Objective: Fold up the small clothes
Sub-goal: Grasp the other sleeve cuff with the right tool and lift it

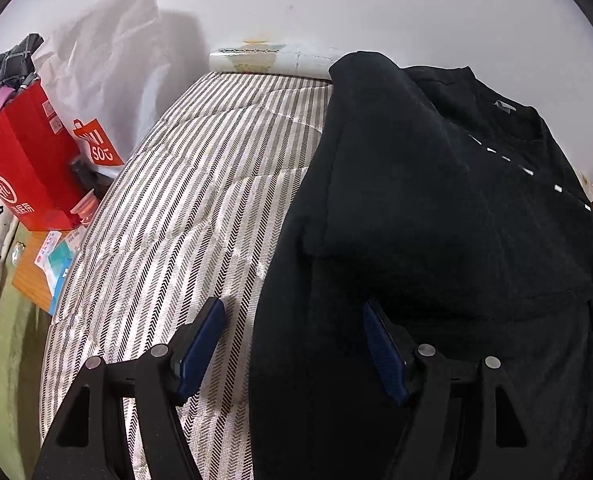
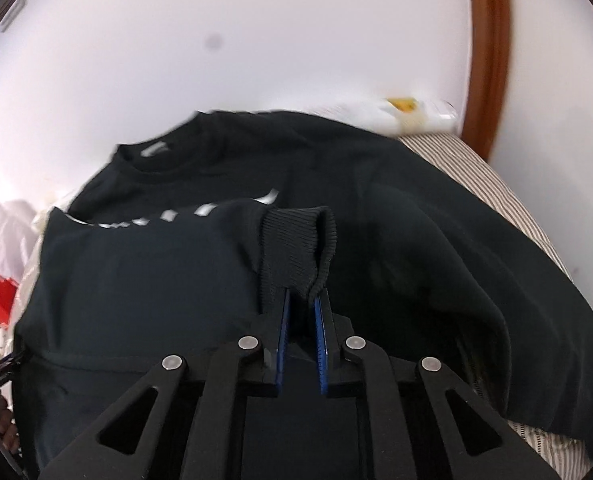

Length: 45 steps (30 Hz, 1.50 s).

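Black sweatshirt (image 2: 396, 216) on striped mattress (image 1: 184, 200), ribbed cuff (image 2: 296, 248) clamped in right gripper (image 2: 301, 300), left gripper (image 1: 294, 320) apart over its edge

White wall (image 1: 376, 0), striped mattress (image 1: 200, 184), brown wooden frame (image 2: 492, 40), red bag (image 1: 28, 168) at bedside.

A bed with a grey-and-white striped quilted cover (image 1: 184, 208) carries a black long-sleeved sweatshirt (image 1: 436, 208) – spread across its right side, collar toward the far edge.

Each black plastic hand-held gripper (image 1: 294, 312) (image 2: 301, 300) has triangular cut-out linkage arms, silver round pivot screws and blue ribbed finger pads (image 1: 202, 344).
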Tool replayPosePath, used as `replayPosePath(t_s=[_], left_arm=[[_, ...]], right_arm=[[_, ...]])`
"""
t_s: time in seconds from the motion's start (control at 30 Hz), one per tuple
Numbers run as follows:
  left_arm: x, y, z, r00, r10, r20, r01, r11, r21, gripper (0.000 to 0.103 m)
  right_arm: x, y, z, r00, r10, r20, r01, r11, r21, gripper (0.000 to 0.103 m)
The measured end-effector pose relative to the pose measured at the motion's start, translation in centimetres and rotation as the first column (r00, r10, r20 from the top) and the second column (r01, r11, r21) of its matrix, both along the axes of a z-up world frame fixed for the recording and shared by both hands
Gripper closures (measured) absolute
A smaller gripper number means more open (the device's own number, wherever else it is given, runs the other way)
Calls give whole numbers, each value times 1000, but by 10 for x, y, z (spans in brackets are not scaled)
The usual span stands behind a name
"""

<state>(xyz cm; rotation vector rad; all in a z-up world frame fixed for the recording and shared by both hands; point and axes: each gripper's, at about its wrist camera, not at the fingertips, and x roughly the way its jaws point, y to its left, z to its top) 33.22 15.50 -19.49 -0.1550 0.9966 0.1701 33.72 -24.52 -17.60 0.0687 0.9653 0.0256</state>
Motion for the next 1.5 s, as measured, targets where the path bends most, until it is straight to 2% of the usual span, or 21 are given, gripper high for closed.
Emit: replayPosePath(t_s=[0.1, 0.2, 0.33, 0.43, 0.5, 0.6, 0.7, 0.77, 0.9, 0.97, 1.07, 1.13, 1.2, 1.27, 1.33, 1.43, 1.5], left_arm=[[-1, 1, 0, 1000, 3, -1, -3, 1000, -3, 34], [-3, 3, 1, 1000, 6, 0, -6, 1000, -9, 34], [-8, 8, 2, 1000, 6, 1, -6, 1000, -19, 34], [-9, 11, 1, 1000, 6, 1, -6, 1000, -26, 34], [-10, 11, 2, 1000, 8, 1, -8, 1000, -30, 34], [-13, 10, 6, 1000, -4, 20, 4, 999, -32, 35], [-15, 8, 10, 999, -22, 39, 23, 999, -37, 35], [-14, 7, 12, 998, -26, 48, 28, 999, -33, 34], [-13, 6, 14, 999, -19, 51, 21, 999, -39, 34], [-15, 4, 15, 998, -25, 53, 26, 999, -24, 34], [-20, 1, 15, 998, -32, 56, 32, 999, 1, 35], [-23, -3, 14, 998, -36, 53, 36, 999, 1, 35], [-27, -6, 12, 998, -43, 45, 43, 999, -9, 35], [-31, -12, 9, 998, -56, 35, 56, 998, -15, 35], [-37, -19, 7, 996, -81, 27, 81, 997, -13, 34], [-45, -30, 7, 993, -116, 28, 116, 993, 2, 34], [-50, -35, 9, 992, -121, 31, 121, 993, 9, 31]], right_arm=[[0, -6, -5, 1000, -29, 1, 29, 999, 25, 98], [0, -19, 5, 998, -58, 20, 57, 997, 57, 98], [-10, -28, 15, 997, -69, 36, 67, 996, 52, 98], [-11, -31, 9, 998, -65, 0, 65, 997, 32, 98], [-11, -32, 4, 995, -91, -30, 90, 995, -38, 96], [-18, -29, 10, 996, -84, 20, 85, 994, -67, 93], [-23, -16, 11, 999, -19, 42, 21, 998, -67, 89], [-21, -4, 1, 999, 27, 22, -25, 994, -106, 88], [-12, -3, -34, 995, -1, -98, -13, 991, -137, 88], [-19, -4, -29, 997, -1, -77, -10, 990, -140, 87], [-35, -11, -10, 999, 3, -39, -8, 992, -129, 82], [-47, -21, 3, 1000, -6, 2, 6, 992, -128, 64], [-66, -37, 19, 998, -18, 56, 25, 991, -135, 52], [-87, -62, 34, 993, -58, 100, 75, 982, -173, 47], [-98, -90, 42, 989, -92, 113, 114, 973, -200, 35], [-126, -138, 43, 981, -158, 116, 184, 945, -271, 28], [-140, -169, 33, 976, -204, 70, 216, 929, -301, 28]])
